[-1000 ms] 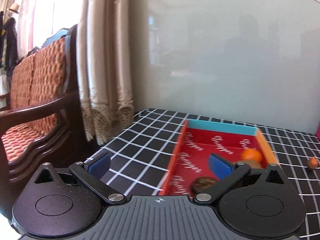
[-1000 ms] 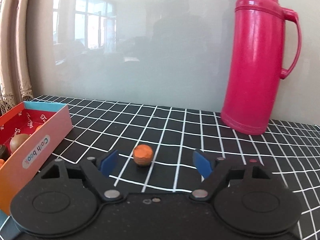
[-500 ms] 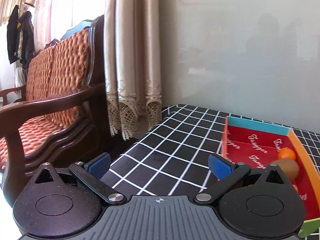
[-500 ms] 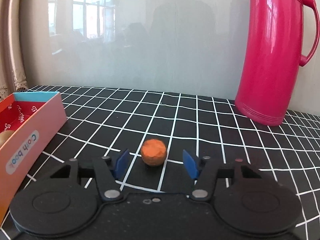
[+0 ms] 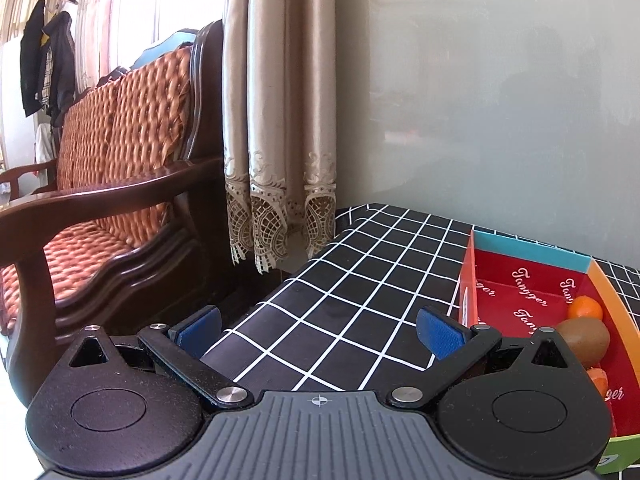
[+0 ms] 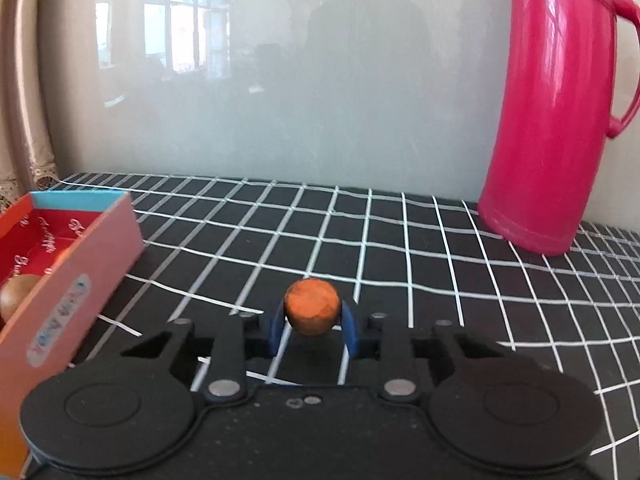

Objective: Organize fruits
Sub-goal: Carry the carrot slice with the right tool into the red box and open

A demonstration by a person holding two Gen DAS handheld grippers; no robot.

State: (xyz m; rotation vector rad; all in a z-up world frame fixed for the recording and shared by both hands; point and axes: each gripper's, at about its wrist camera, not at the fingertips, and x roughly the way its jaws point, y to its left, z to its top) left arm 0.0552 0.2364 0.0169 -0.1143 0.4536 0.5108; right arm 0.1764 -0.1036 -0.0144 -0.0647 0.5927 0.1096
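Right wrist view shows the right gripper clamped on a small orange fruit above the checked tablecloth beside the red box, while the left gripper gapes wide, holding nothing.

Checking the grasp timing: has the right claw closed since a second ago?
Yes. The right claw had blue pads wide apart on either side of the orange fruit; now they press its sides, on the checked cloth.
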